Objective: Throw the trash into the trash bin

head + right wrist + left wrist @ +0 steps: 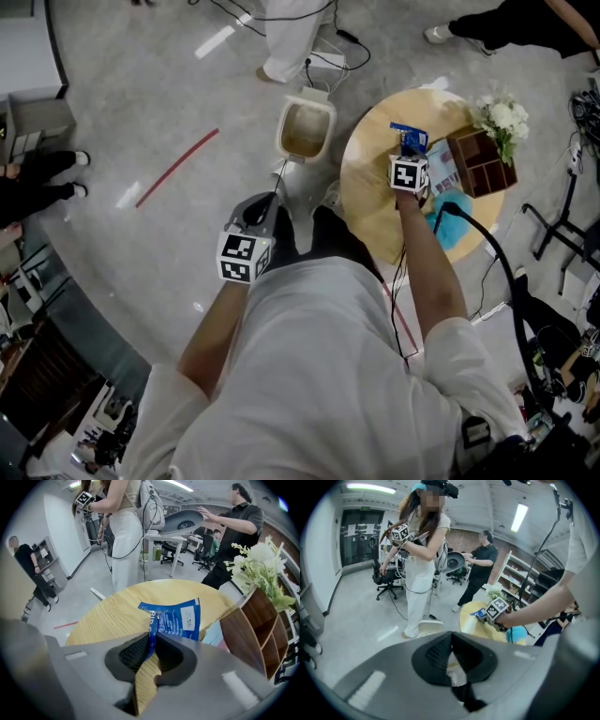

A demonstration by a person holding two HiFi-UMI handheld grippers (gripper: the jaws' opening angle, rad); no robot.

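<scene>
Jaws on my right gripper (152,638) pinch an edge of the blue wrapper (180,618), low in the middle of that view, over the round wooden table (108,616). My left gripper (451,638) has its jaws pressed together. I see the trash bin (305,129) on the floor at upper centre of the head view, left of the table.

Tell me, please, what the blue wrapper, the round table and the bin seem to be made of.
Blue wrapper: thin glossy plastic film, probably; crumpled, printed. Round table: pale wood or wood-look laminate; grain lines show. Bin: cream matte plastic, it seems; smooth moulded rim.
</scene>
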